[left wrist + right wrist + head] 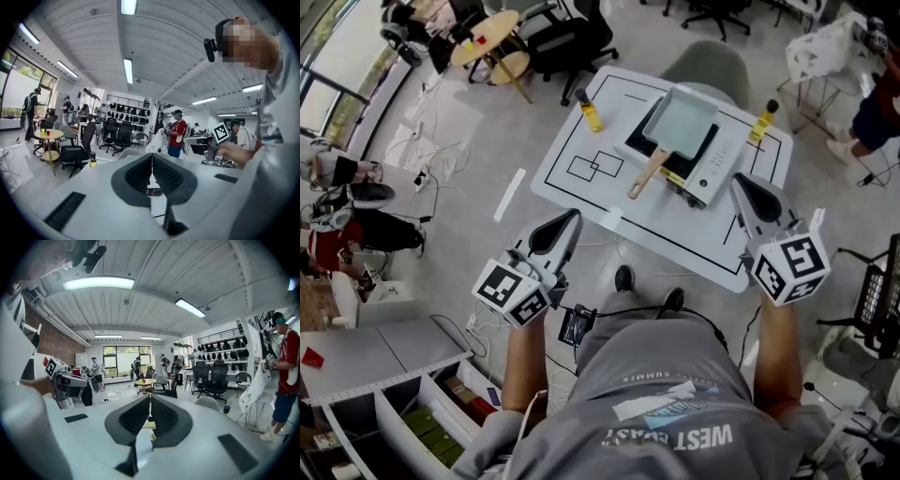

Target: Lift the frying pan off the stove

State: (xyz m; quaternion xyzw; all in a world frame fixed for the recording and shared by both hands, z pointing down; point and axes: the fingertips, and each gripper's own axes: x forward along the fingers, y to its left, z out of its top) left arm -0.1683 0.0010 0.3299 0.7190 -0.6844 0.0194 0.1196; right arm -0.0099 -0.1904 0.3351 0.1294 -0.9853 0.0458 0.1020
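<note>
In the head view a square pale-green frying pan (682, 124) with a wooden handle (647, 175) sits on a portable stove (713, 170) on the white table (581, 202). The handle points toward me and to the left. My left gripper (574, 217) hovers at the table's near left edge, short of the handle, shut and holding nothing. My right gripper (737, 182) is over the near right part of the table, beside the stove, also shut and holding nothing. In the left gripper view (152, 157) and the right gripper view (150, 399) the pads meet, and both look level across the room.
Two yellow bottles (590, 112) (761, 120) stand at the table's far left and far right. A grey chair (705, 64) is behind the table. Office chairs and a round yellow table (487, 37) stand farther back. White drawers (384, 375) lie at lower left, and people stand around the room.
</note>
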